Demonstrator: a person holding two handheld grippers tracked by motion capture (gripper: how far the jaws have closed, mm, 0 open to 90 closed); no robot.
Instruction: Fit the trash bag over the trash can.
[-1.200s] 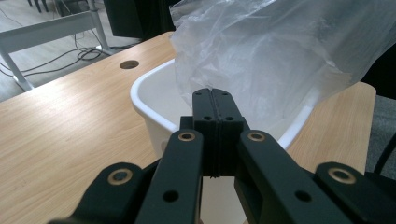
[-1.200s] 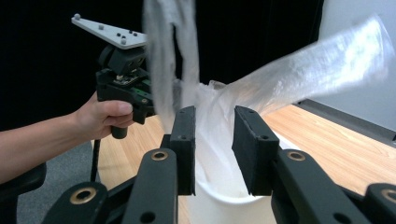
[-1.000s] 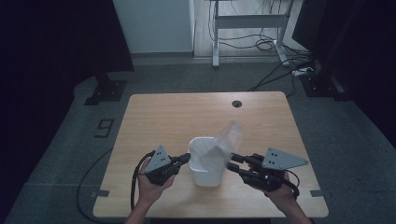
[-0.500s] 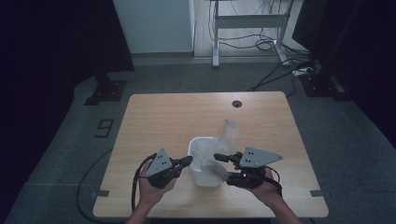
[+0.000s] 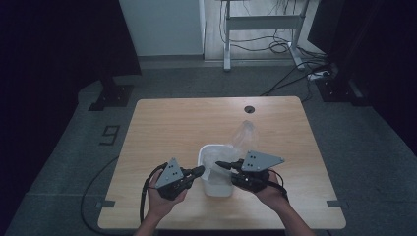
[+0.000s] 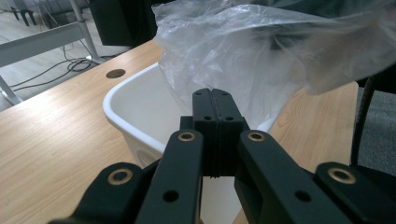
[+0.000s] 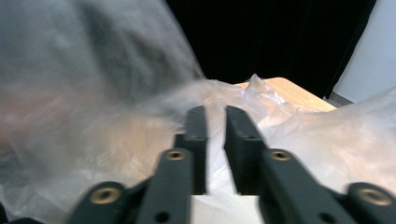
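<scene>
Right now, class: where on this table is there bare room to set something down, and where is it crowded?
Free: the far half of the wooden table, from the cable hole across to the left edge, and the strips beside each hand. Crowded: front centre, where the white bin, plastic bag, left gripper and right gripper meet.

A single mark reads: a pale "9" (image 5: 111,133) painted or taped on the grey floor (image 5: 59,162), at about nine o'clock from the table (image 5: 172,123), just off its left edge. No other writing can be read
</scene>
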